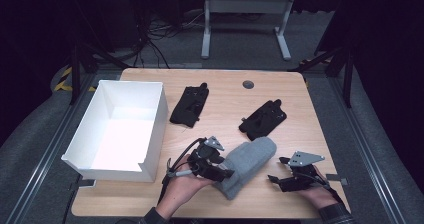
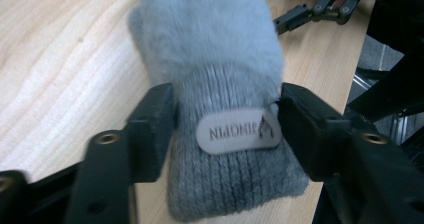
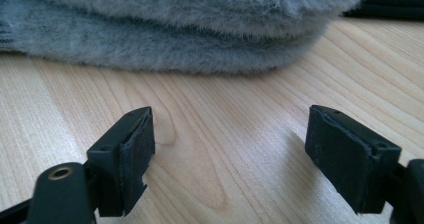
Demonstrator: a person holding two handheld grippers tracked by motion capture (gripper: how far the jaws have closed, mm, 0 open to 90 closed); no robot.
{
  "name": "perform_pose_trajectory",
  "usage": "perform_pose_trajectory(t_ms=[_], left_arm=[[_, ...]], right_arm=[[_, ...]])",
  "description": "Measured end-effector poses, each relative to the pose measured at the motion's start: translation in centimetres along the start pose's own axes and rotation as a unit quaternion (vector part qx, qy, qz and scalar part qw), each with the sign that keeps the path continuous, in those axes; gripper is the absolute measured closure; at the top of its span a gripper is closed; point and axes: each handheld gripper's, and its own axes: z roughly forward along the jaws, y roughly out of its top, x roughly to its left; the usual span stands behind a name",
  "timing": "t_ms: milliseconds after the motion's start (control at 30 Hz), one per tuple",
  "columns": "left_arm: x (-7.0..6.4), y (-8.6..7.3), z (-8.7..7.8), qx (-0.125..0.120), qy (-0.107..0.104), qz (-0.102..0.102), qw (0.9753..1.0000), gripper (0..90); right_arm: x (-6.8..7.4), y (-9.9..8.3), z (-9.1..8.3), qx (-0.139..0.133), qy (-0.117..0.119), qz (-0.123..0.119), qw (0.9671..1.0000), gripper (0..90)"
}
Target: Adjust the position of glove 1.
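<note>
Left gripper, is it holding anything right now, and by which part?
The left gripper clamps the grey mitten across its ribbed knit cuff, jaws either side of the label.

Mitten (image 1: 248, 165) right of box (image 1: 125, 129), behind gloves (image 1: 189, 105)

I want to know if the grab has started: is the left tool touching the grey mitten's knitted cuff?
Touching. In the left gripper view, the left tool has both black jaws pressed against the sides of the grey mitten at its ribbed cuff, with no gap either side.
</note>
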Motion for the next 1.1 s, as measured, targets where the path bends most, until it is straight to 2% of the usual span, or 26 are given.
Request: perform_pose_trajectory(t_ms=[133,300,333,367,400,433,467,533,600,700,800,867,967,1100], left_arm=[[0.5,0.1,-1.0,-0.022,0.003,0.011,0.9997,36.0],[1.5,0.1,-1.8,-0.028,0.03,0.015,0.999,51.3],[1.8,-0.1,-2.0,-0.028,0.046,0.015,0.9984,55.8],[1.8,-0.1,-2.0,-0.028,0.046,0.015,0.9984,64.7],[2.3,-0.3,-2.0,-0.015,0.068,0.014,0.9975,70.3],[2.3,-0.3,-2.0,-0.015,0.068,0.014,0.9975,76.8],[2.7,-0.6,-1.8,-0.004,0.077,0.009,0.9969,76.8],[3.3,-1.2,-1.3,0.016,0.089,0.003,0.9959,88.3],[3.7,-1.7,-0.6,0.037,0.095,-0.003,0.9948,89.7],[4.0,-2.6,0.6,0.066,0.088,-0.007,0.994,89.8],[3.7,-3.1,1.0,0.072,0.073,-0.007,0.9947,89.8],[3.4,-3.3,1.1,0.072,0.066,-0.006,0.9952,89.9],[3.2,-3.3,0.9,0.059,0.038,-0.019,0.9973,89.9],[2.8,-2.9,0.5,0.046,0.012,-0.019,0.9987,89.9]], right_arm=[[0.0,0.0,0.0,0.0,0.0,0.0,1.0,20.5],[0.0,0.0,0.0,0.0,0.0,0.0,1.0,20.5],[0.0,0.0,0.0,0.0,0.0,0.0,1.0,20.5],[0.0,0.0,0.0,0.0,0.0,0.0,1.0,20.5],[0.0,0.0,0.0,0.0,0.0,0.0,1.0,20.5],[0.0,0.0,0.0,0.0,0.0,0.0,1.0,20.5],[0.0,0.0,0.0,0.0,0.0,0.0,1.0,20.5],[0.0,0.0,0.0,0.0,0.0,0.0,1.0,20.5],[0.0,0.0,0.0,0.0,0.0,0.0,1.0,20.5],[0.0,0.0,0.0,0.0,0.0,0.0,1.0,20.5],[0.0,0.0,0.0,0.0,0.0,0.0,1.0,20.5],[0.0,0.0,0.0,0.0,0.0,0.0,1.0,20.5],[0.0,0.0,0.0,0.0,0.0,0.0,1.0,20.5],[0.0,0.0,0.0,0.0,0.0,0.0,1.0,20.5]])
